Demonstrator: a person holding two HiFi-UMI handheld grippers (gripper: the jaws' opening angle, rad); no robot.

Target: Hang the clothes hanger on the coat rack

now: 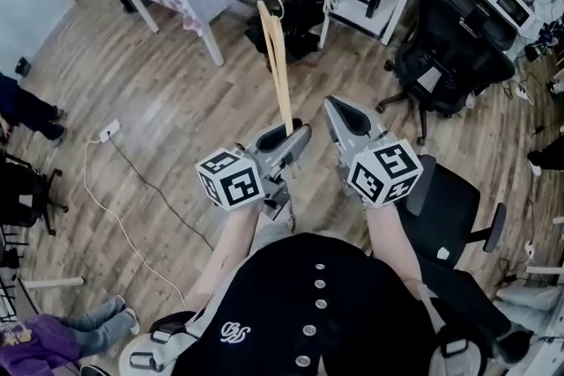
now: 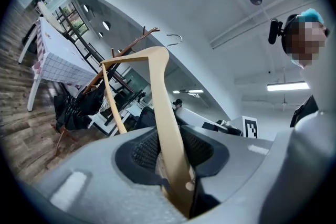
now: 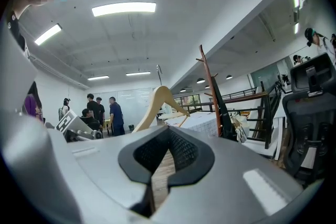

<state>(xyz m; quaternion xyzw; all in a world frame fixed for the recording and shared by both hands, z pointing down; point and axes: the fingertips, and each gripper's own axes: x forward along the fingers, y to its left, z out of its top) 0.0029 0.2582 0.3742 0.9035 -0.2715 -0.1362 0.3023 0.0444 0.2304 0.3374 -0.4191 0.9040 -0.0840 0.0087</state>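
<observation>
Two grippers out; I judge this the carry step. Left gripper pinches one arm of the pale wooden clothes hanger, well apart from the brown wooden coat rack. Right gripper slightly spread, empty. Next: approach, lift the hook over a peg.

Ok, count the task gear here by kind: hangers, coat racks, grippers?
hanger: 1, clamped in the left gripper
coat rack: 1
grippers: 2, the left gripper and the right gripper, which is empty
Total: 4
</observation>
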